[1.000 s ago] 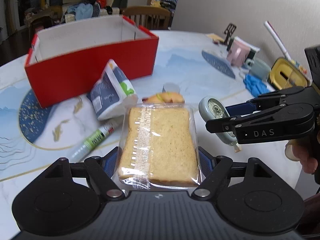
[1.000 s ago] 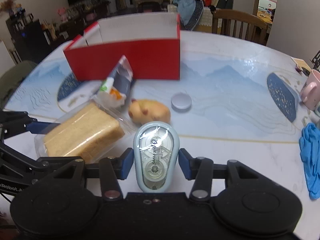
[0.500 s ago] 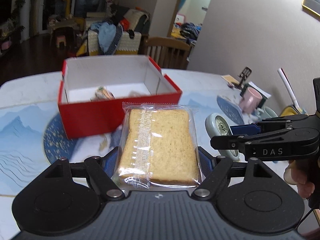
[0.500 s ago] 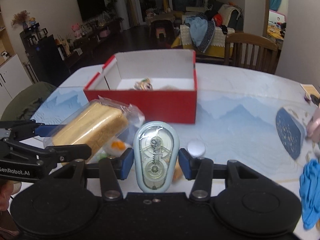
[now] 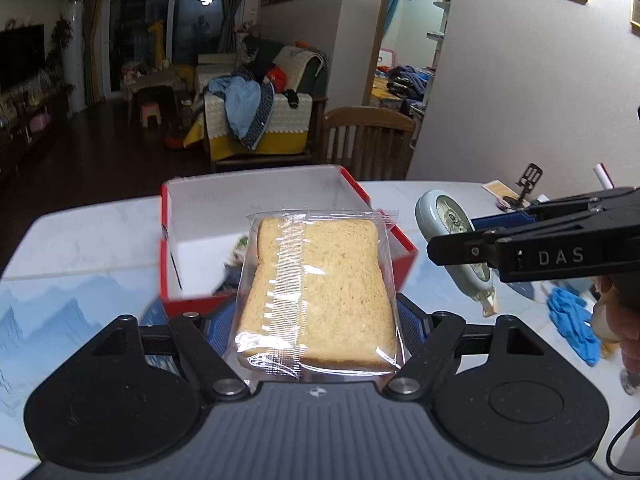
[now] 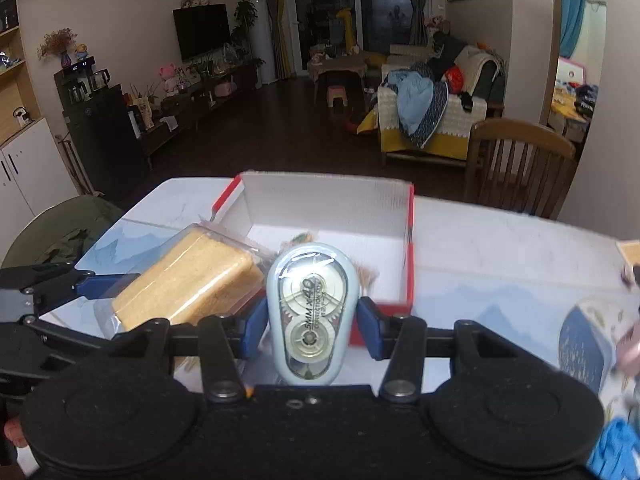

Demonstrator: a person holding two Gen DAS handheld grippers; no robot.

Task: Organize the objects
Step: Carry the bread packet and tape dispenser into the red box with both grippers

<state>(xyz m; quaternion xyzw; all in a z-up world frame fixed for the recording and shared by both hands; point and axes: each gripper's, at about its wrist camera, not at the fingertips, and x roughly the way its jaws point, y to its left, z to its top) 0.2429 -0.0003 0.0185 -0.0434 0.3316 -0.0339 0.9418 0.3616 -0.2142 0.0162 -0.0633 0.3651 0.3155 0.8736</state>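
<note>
Red box [image 5: 402, 249] sits ahead of both; left hand-held gripper [image 5: 318, 320] clamps bagged bread [image 5: 320, 292], right hand-held gripper [image 6: 312, 320] pinches a correction tape [image 6: 312, 312], label readable only in its own view.

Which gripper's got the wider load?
The left gripper: it clamps the wrapped bread slice. The right gripper holds the narrower correction tape.

Worktop [image 5: 92, 240]: white, with a blue mountain pattern
Chair [image 6: 520, 164]: wooden, slatted back, at the worktop's far edge
Sofa [image 5: 256, 124]: piled with clothes (a blue garment on top)
Television [image 6: 201, 36]: dark, on the far wall
Giraffe toy [image 5: 158, 46]: yellow, by the dark window
Blue gloves [image 5: 572, 326]: lying crumpled on the worktop
Stool [image 6: 338, 94]: small, pink, on the dark floor
</note>
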